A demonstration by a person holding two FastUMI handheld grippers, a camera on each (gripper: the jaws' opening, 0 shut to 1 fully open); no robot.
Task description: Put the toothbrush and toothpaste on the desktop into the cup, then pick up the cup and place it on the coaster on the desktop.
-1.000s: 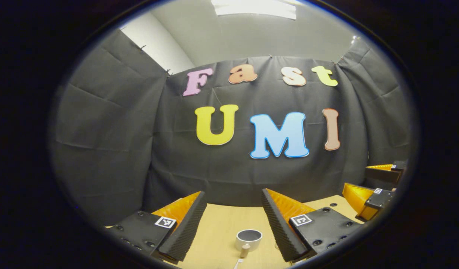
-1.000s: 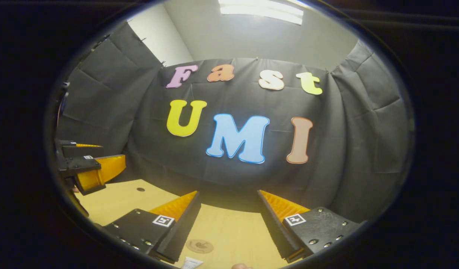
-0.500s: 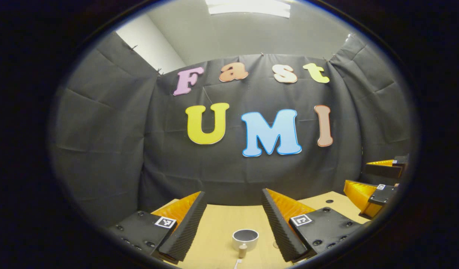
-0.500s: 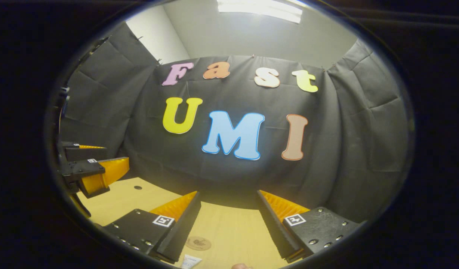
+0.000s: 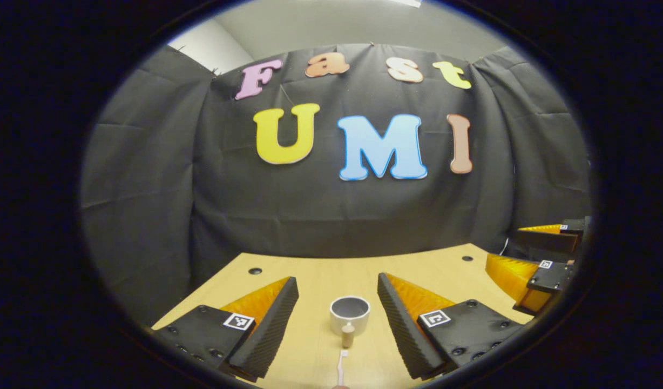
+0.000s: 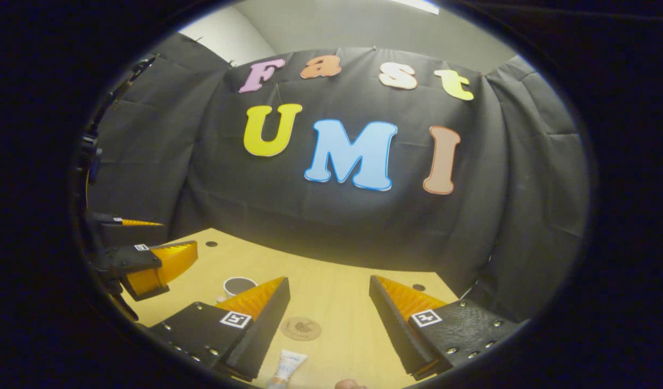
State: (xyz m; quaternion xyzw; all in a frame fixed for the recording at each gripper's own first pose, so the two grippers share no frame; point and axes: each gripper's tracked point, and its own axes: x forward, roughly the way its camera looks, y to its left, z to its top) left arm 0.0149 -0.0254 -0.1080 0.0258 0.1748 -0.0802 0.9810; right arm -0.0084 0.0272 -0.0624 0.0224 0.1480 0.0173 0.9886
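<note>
Hovering over the tabletop (image 5: 310,270), left gripper (image 5: 337,319) and right gripper (image 6: 329,321) both have jaws apart, nothing held. Nearest in left gripper view: toothbrush (image 5: 340,366) lying flat, then a small upright peg-like item, then cup (image 5: 350,313), empty, standing between the fingers. In right gripper view: toothpaste (image 6: 287,367) nearest, coaster (image 6: 300,328) beyond it. Step judged: approach, nothing loaded yet. Next move calls for lowering onto toothbrush or toothpaste and closing.

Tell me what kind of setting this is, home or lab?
Most likely a staged recording booth, not a home: black cloth wall draped around a light wooden desktop, with a few props laid out, a white cup, a round brown coaster, a toothpaste tube.
</note>
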